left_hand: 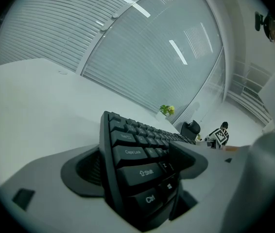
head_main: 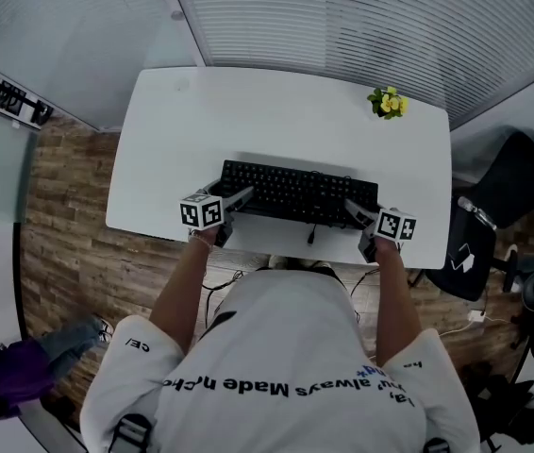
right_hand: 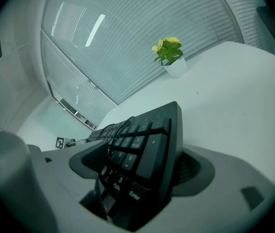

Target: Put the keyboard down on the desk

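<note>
Left hand-held gripper [left_hand: 140, 163] pinches keyboard [left_hand: 128, 132] Ctrl end | right hand-held gripper [right_hand: 142, 166] pinches numpad end | head view: desk [head_main: 276, 102] underneath

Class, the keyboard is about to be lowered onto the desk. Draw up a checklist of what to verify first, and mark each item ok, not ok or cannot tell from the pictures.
1. Left gripper shut on the left end of the keyboard: ok.
2. Right gripper shut on the keyboard's right end: ok.
3. Keyboard over the desk, not past its edge: ok.
4. Flower pot apart from the keyboard, at the far right corner: ok.
5. Nothing on the desk beside the keyboard: ok.
6. Gap left between keyboard and desk: cannot tell.
</note>
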{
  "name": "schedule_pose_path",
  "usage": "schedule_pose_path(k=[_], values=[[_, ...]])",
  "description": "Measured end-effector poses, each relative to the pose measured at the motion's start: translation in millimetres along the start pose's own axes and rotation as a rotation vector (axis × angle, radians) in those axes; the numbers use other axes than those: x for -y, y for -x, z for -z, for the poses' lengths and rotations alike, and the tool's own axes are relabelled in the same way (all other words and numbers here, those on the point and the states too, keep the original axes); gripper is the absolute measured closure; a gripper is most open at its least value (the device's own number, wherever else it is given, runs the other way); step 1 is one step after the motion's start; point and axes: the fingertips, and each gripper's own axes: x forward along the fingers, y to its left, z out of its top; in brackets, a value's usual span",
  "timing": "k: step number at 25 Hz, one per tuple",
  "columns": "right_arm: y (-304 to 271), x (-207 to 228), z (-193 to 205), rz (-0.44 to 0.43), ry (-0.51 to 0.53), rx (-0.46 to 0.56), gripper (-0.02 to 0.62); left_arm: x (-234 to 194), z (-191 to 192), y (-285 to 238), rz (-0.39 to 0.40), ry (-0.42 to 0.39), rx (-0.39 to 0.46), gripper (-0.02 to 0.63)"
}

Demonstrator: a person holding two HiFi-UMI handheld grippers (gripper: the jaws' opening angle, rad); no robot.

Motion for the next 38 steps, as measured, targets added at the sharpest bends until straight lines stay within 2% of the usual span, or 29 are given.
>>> schedule_pose_path(k=[15,21,34,38], values=[[-19.0,19.3,5.9,0.095,0.004,0.005,0.153,-25.1,8.0,-11.3,-0.089,-0.008,-0.027,0.183],[-21.5,27.6,10.2,0.146,0.031,-0.004,0.149,-31.4,12.7,-16.8,-0.153,-0.048,-0.061,0.181],[-21.1,29.3,9.4,0.21,0.059,0.0,0.137,-32.9,16.2,-17.3,-0.206,-0.022,-0.094,0.181],[-21.1,32.5,7.7,0.273,0.109,-0.029,0.124,-29.0,16.9,-19.4,-0.223,-0.083,-0.127,0.181]])
